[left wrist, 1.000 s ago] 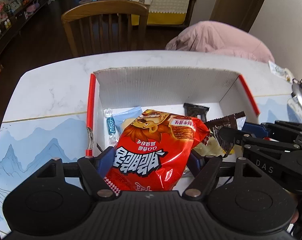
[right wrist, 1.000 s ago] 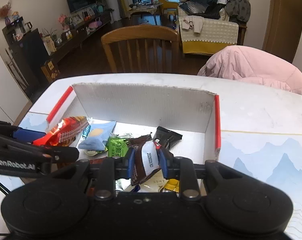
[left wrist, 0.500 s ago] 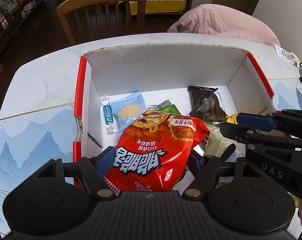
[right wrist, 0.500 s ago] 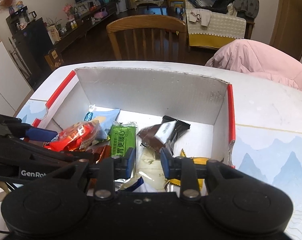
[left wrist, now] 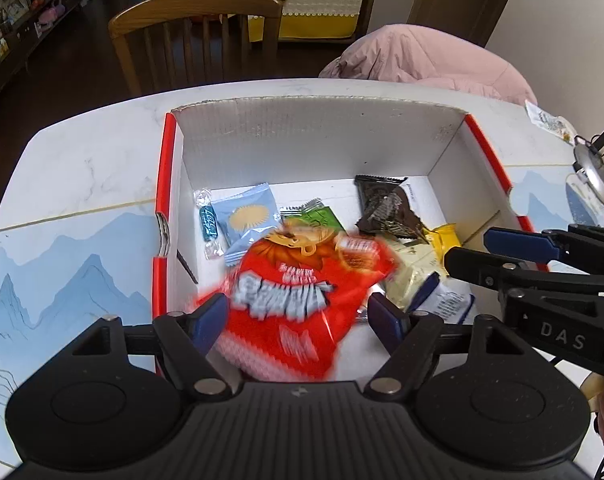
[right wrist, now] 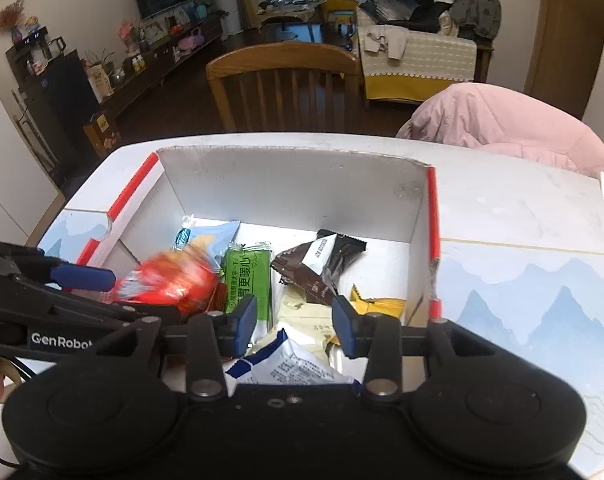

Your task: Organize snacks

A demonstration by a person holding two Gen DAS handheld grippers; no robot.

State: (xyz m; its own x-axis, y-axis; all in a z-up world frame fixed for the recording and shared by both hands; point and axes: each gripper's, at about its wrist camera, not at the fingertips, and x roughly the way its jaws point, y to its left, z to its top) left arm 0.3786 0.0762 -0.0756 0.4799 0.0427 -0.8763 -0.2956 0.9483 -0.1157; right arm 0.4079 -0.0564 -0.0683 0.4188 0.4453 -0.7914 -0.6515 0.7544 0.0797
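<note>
A white cardboard box with red rims (left wrist: 322, 144) (right wrist: 293, 184) sits on the table and holds several snack packets. My left gripper (left wrist: 299, 320) is open over the box's near left part; a red snack bag (left wrist: 302, 296) (right wrist: 169, 280) is blurred between its fingers, apart from the pads and dropping into the box. My right gripper (right wrist: 293, 322) is open and empty over the near right part, above a white-and-blue packet (right wrist: 285, 364). A brown packet (left wrist: 388, 210) (right wrist: 322, 264), a green packet (right wrist: 249, 272), a light-blue packet (left wrist: 245, 220) and a yellow packet (left wrist: 442, 236) lie inside.
A wooden chair (left wrist: 193, 36) stands behind the table's far edge, and a pink coat (left wrist: 422, 60) lies at the far right. A small packet (left wrist: 548, 120) and a metal object (left wrist: 594, 172) lie on the table to the right of the box.
My left gripper has opened and let go of the red snack bag, which now falls blurred into the box. My right gripper let go of the brown packet and stays open.
</note>
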